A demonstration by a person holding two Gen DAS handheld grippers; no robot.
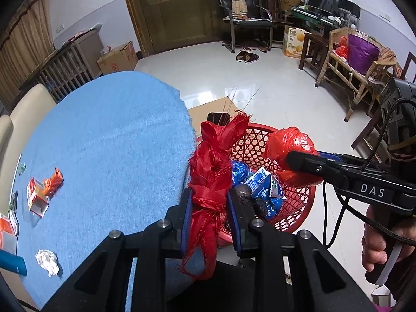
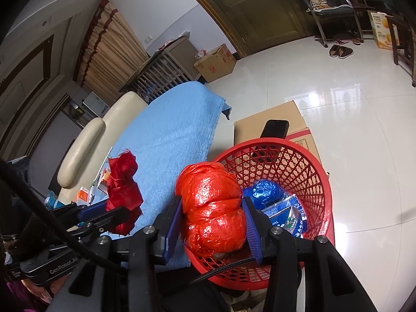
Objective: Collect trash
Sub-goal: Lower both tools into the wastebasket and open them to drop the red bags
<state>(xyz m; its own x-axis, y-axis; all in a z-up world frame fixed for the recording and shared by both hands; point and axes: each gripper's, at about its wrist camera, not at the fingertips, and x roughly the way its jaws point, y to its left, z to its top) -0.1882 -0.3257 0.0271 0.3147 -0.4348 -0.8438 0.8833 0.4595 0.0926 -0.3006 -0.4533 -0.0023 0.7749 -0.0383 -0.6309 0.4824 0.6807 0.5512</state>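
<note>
Holding trash over the red basket (image 2: 299, 156): left gripper (image 1: 209, 202) clamps red mesh (image 1: 210, 171), right gripper (image 2: 212, 218) clamps an orange bag (image 2: 210, 202); scraps remain on the surface (image 1: 104, 143).

**Both grippers hold red bundles over the basket**

The left gripper (image 1: 210, 208) is clamped on a frayed red ribbon bundle (image 1: 213, 171). Just beyond its fingertips stands a red basket (image 1: 299, 208) holding blue wrappers (image 1: 260, 182). To its right, the right gripper (image 1: 293, 160) grips a red plastic ball (image 1: 288, 143). To its left, a blue cloth (image 1: 109, 140) carries a small box (image 1: 37, 195) and crumpled paper (image 1: 48, 261).
</note>
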